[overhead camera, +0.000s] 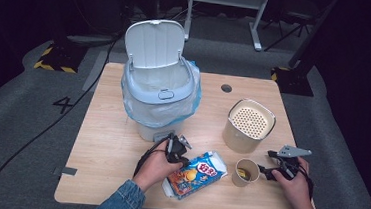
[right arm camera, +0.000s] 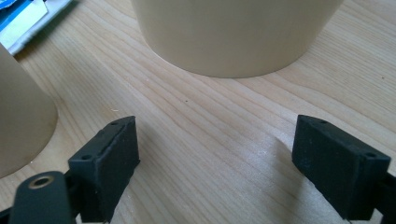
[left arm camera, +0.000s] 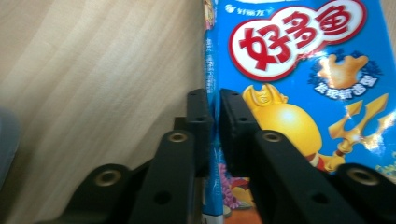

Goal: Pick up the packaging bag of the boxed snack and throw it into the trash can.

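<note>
At the table's near edge, my left gripper (left arm camera: 214, 109) is clenched on the snack bag's (left arm camera: 299, 70) thin edge seam, jaws pinched with just film between them. The bag lies flat on the table (overhead camera: 105, 143), in front of the bin (overhead camera: 159, 90), which stands lid-up with a blue liner.

My right gripper (right arm camera: 215, 154) is released, jaws wide, nothing between them, low over bare wood just beside the paper cup (overhead camera: 246, 171) and near the tall canister (overhead camera: 248, 125).

Risks as I see them:
- The grip is on 1 edge only. On lift, I expect the bag to swing and hang, and the slick film could slide out.
- The bag's far end lies near the cup, so a swing or drag could tip it. Something's inside, but I can't tell what.
- The bin rim sits high, so a low carry would snag the liner.
- The right gripper could nudge the cup if it drifts left.
</note>
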### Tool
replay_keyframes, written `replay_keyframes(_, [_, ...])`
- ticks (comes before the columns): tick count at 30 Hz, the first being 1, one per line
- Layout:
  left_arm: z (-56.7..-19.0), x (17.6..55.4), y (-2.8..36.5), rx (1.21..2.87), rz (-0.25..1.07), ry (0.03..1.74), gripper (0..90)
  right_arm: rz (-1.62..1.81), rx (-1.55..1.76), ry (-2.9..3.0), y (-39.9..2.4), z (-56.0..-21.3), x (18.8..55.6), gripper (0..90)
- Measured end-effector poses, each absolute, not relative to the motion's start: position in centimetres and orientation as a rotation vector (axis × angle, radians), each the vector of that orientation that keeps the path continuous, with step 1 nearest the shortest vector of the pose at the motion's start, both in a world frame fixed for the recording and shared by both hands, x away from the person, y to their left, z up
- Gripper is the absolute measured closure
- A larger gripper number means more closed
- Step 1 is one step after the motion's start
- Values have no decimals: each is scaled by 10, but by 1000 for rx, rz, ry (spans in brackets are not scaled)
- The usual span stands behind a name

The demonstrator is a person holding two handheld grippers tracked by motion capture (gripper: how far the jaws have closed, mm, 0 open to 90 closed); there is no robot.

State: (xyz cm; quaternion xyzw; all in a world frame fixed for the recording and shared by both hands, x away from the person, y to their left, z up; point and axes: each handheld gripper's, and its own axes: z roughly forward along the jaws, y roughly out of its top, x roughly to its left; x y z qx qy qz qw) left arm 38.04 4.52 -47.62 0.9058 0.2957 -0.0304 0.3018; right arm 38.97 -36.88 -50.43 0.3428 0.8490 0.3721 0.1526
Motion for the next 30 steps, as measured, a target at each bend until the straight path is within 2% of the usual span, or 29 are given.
replay_keyframes(3, [-475, 381, 48, 2381, -101, 780, 870, 1068, 984, 2436, -369, -504, 390, 149])
replay_keyframes(14, [-441, 374, 61, 2255, -119, 696, 879, 1069, 984, 2436, -369, -504, 390, 149])
replay_keyframes(30, [-383, 366, 91, 1999, 70, 596, 882, 1070, 983, 2438, -369, -504, 390, 149])
